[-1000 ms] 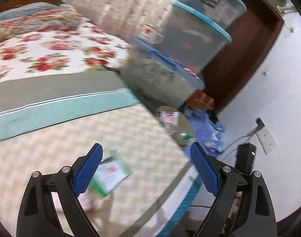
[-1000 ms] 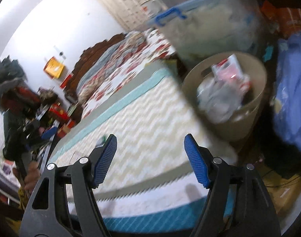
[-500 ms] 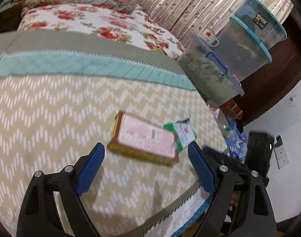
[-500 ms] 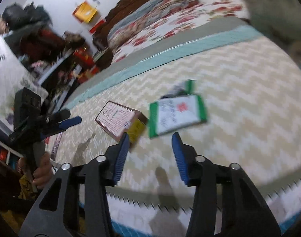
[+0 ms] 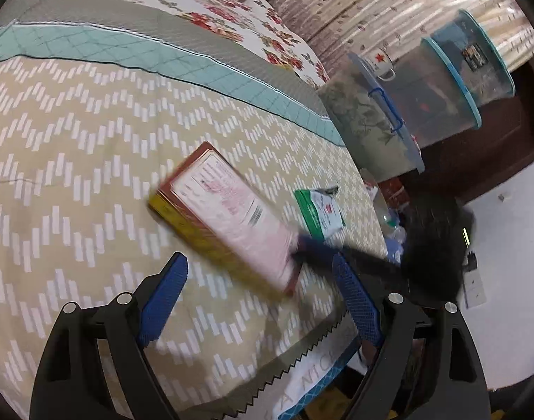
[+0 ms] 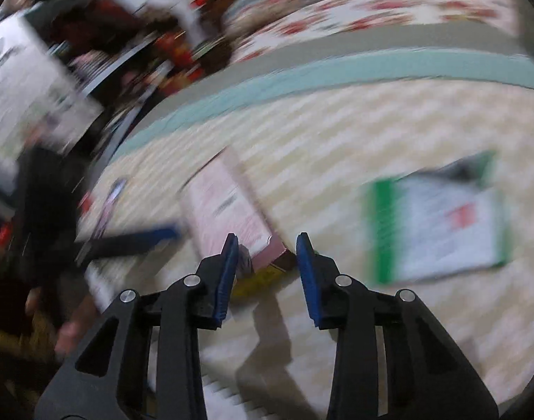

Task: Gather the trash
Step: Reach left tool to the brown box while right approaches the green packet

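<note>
A flat box (image 5: 228, 217) with a pink top and yellow side lies on the zigzag quilt (image 5: 74, 140). Just right of it is a green-and-white packet (image 5: 319, 210). My left gripper (image 5: 259, 297) hovers short of the box's near end, its jaws opening with nothing between them. My right gripper (image 6: 267, 262) is at one corner of the box (image 6: 228, 206). Its jaws are closing with that corner between the tips, and no firm pinch shows. The packet (image 6: 438, 220) lies to its right. The right wrist view is blurred. Each gripper shows blurred in the other's view.
Stacked clear storage tubs (image 5: 372, 122) with a mug (image 5: 382, 63) on top stand past the bed's right edge. A bin (image 5: 382, 206) peeks out below them. Floral bedding (image 5: 196, 7) covers the far end. Cluttered shelves (image 6: 126, 35) are on the other side.
Both views swung from the tubs and bin onto the quilt. The right gripper narrowed and came up to the box's corner. The left gripper dropped closer to the box.
</note>
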`<state>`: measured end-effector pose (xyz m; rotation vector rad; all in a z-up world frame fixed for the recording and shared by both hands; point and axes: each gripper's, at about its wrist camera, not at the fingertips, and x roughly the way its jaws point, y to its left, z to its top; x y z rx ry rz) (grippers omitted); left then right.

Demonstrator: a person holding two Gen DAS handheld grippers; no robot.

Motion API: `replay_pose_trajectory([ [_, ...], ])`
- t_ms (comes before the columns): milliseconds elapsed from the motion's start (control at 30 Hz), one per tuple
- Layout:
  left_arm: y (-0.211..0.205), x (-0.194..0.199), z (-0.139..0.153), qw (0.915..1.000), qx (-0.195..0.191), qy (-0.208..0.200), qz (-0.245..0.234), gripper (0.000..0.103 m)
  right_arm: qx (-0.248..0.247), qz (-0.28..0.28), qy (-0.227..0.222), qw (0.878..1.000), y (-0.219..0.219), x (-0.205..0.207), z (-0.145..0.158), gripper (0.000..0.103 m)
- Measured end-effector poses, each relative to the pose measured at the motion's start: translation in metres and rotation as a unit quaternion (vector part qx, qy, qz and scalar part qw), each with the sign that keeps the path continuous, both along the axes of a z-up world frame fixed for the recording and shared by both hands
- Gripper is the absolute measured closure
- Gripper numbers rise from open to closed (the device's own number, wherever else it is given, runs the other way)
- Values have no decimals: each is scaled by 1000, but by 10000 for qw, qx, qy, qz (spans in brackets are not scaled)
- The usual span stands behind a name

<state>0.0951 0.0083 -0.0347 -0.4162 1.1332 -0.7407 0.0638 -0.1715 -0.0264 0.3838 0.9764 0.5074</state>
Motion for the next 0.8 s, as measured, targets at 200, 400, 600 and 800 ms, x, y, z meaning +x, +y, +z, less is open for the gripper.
replay_pose_trajectory([
  [200,-9,3,5,9994,309,-114,93,17,-131,-11,-343,9993,-2,-28,8,61],
  [400,-43,-1,10,9926,1065,-576,17,12,-1059,-1254,-851,9828,-45,-64,23,27],
  [600,-67,-6,7,9843,1557,-833,-63,9,-1935,-1586,-696,9657,-75,-66,13,23],
  [800,-77,-8,5,9787,1812,-958,-116,9,-2127,-1470,-591,9642,-77,-45,4,21],
])
